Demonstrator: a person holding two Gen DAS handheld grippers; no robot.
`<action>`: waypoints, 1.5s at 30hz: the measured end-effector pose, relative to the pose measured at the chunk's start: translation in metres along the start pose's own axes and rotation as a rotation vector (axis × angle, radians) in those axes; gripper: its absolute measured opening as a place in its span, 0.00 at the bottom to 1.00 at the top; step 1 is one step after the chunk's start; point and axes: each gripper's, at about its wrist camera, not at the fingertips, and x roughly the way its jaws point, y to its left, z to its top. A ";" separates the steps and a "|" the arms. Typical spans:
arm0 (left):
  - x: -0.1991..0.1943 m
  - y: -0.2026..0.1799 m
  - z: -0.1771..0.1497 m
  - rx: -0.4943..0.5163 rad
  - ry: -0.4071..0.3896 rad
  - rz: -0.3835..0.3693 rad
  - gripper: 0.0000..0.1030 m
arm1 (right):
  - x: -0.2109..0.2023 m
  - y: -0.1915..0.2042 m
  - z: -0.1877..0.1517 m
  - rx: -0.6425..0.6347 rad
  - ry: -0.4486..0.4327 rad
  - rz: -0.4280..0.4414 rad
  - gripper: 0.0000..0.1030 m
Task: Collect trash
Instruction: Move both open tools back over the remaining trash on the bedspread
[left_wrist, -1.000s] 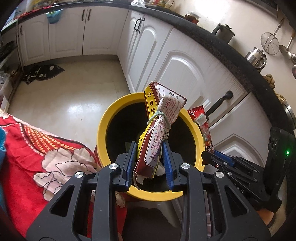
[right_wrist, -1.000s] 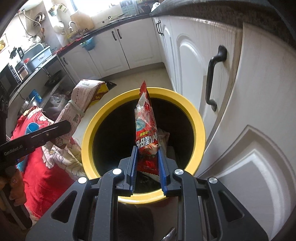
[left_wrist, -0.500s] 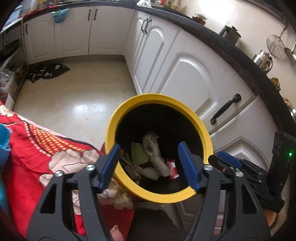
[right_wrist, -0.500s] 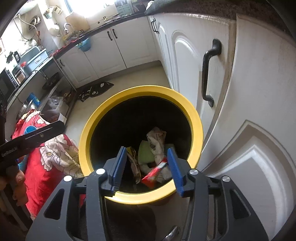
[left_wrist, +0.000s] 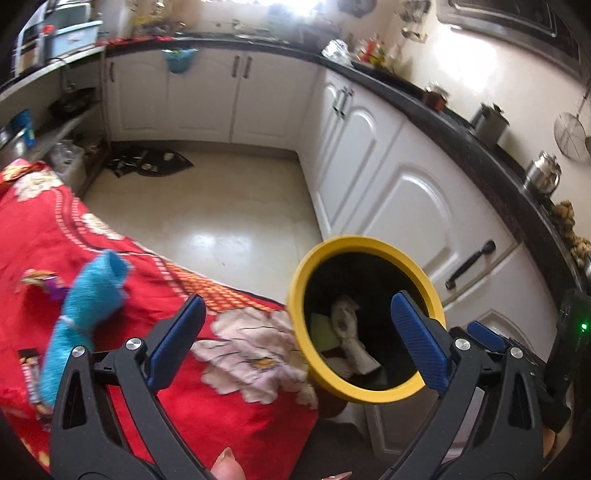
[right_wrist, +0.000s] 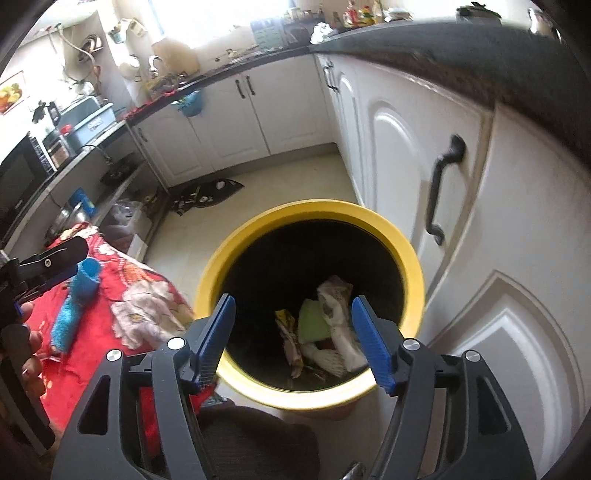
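Left wrist view: no writing is readable. A blue rolled towel lies on the red flowered cloth. The left gripper fingers have just spread wide, empty. The yellow-rimmed bin holds crumpled wrappers; the right gripper has also just opened, empty, above it. White cabinets and pale floor tiles surround it.

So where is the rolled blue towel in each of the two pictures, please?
Left wrist view: the rolled blue towel lies at the left, on the red flowered cloth.
Right wrist view: it lies at the left edge, on the same cloth, left of the bin.
Shared landmark: the round yellow-rimmed trash bin, right of the towel in both views.
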 end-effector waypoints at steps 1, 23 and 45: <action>-0.006 0.004 0.000 -0.008 -0.011 0.009 0.90 | -0.002 0.004 0.001 -0.006 -0.007 0.007 0.64; -0.092 0.069 -0.013 -0.112 -0.161 0.154 0.90 | -0.031 0.093 0.003 -0.149 -0.051 0.169 0.67; -0.144 0.148 -0.038 -0.238 -0.219 0.270 0.90 | -0.027 0.197 -0.003 -0.322 -0.023 0.289 0.67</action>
